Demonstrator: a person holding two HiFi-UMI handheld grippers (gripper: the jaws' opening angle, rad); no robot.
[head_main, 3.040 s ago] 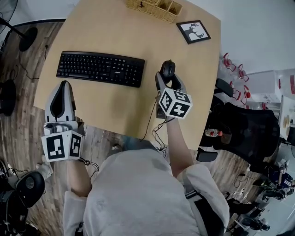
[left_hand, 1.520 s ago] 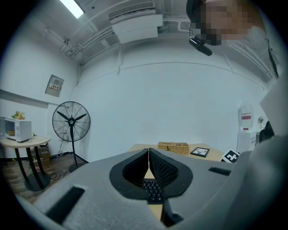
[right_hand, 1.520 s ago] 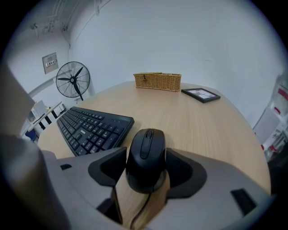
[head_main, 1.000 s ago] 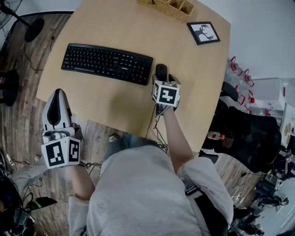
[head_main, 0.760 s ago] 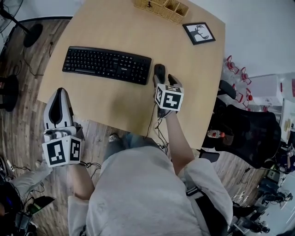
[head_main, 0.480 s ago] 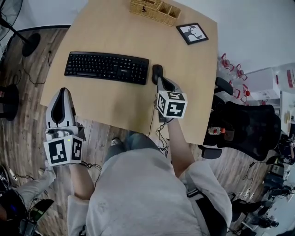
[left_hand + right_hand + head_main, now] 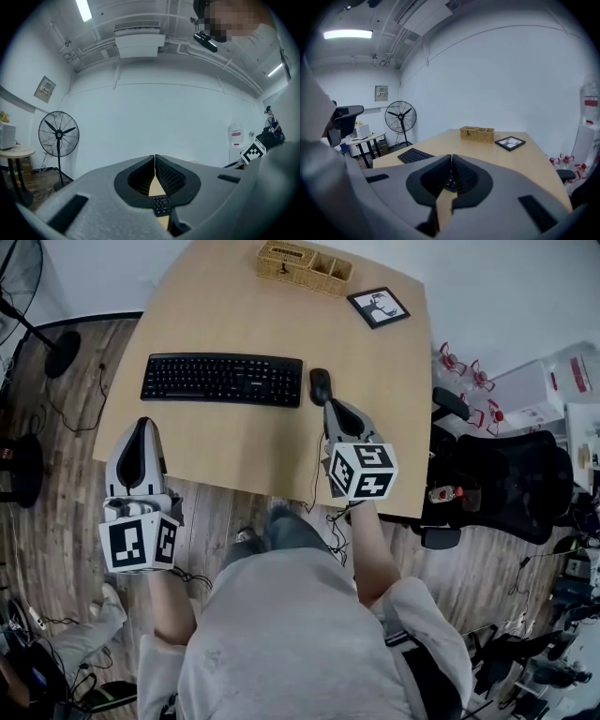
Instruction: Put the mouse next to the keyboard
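Observation:
The black mouse [image 7: 321, 386] lies on the wooden table [image 7: 234, 306], just off the right end of the black keyboard [image 7: 223, 379]. My right gripper [image 7: 334, 408] sits a little nearer to me than the mouse, not touching it, with its jaws shut and empty. In the right gripper view the right gripper [image 7: 451, 161] has its jaws meeting in a line, with the keyboard [image 7: 416, 155] ahead to the left. My left gripper [image 7: 143, 424] hovers off the table's near left edge, shut on nothing. The left gripper [image 7: 155, 161] points at the keyboard [image 7: 161, 205].
A wicker organiser [image 7: 305, 266] and a framed picture [image 7: 379, 307] stand at the far side of the table. A black office chair [image 7: 497, 486] is to the right of the table. A standing fan [image 7: 400, 117] and a small round table [image 7: 363, 138] stand off to the left.
The right gripper stood over the mouse a second ago. It has since drawn back toward me with its jaws closed, and the mouse stays beside the keyboard. The left gripper has kept its place.

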